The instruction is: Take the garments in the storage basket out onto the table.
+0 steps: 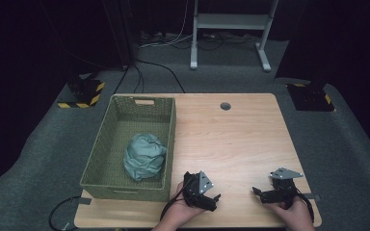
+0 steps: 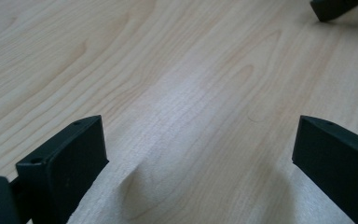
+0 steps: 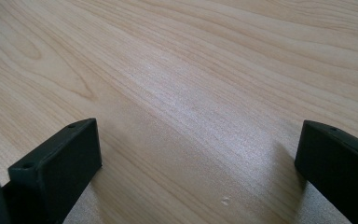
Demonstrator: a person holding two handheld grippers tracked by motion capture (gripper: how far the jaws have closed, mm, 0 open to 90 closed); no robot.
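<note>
Nearest the camera, the left tool point(image 1: 211, 196) and right tool point(image 1: 259, 192) rest low on the pale wooden worktop point(image 1: 231, 139), jaws wide apart and empty, seemingly parked between moves. The crumpled teal cloth bundle point(image 1: 144, 156) lies inside the green woven plastic basket point(image 1: 107, 187) just beside the left tool, likely stowed there.

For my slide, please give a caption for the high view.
Two hand-held grippers, left gripper and right gripper, rest open beside a green basket holding crumpled cloth.

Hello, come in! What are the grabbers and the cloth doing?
Left gripper and right gripper open, empty, low over table. Crumpled teal cloth in green basket. Nothing between.
</note>
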